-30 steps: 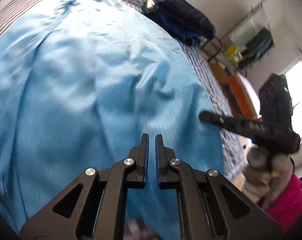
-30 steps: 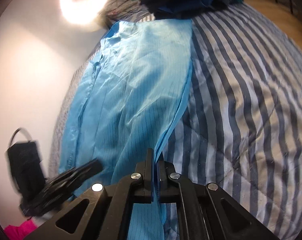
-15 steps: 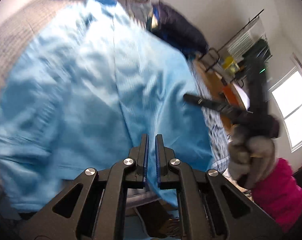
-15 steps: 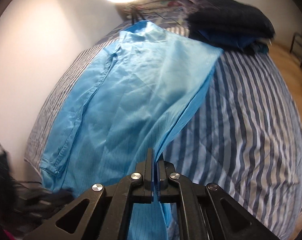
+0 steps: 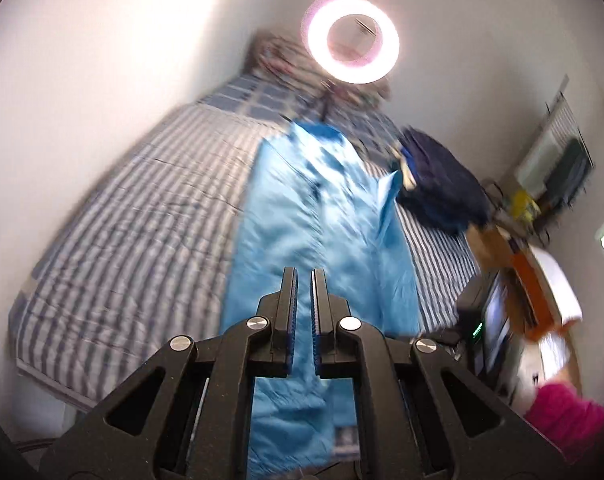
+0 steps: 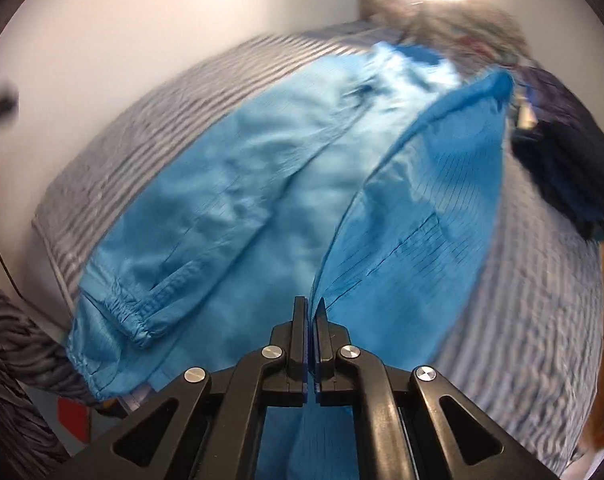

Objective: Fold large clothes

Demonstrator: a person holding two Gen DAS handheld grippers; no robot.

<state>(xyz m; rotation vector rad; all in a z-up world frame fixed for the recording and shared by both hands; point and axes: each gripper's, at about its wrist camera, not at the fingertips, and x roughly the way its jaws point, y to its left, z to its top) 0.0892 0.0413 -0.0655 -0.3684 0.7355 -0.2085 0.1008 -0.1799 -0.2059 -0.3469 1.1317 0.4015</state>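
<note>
Right gripper (image 6: 310,312) clenched on the garment (image 6: 238,216) hem; its length runs off toward one o'clock; left gripper (image 5: 304,284) closed, apparently empty.

surface: striped bed (image 5: 134,248) | on it: blue garment (image 5: 321,240), dark pile (image 5: 441,184), possibly clothes

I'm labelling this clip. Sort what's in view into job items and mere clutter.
Job: blue garment; right gripper shut on its edge; left gripper, shut; striped bed beneath.
Lying about: dark clothes pile; ring light; pink cloth.
</note>
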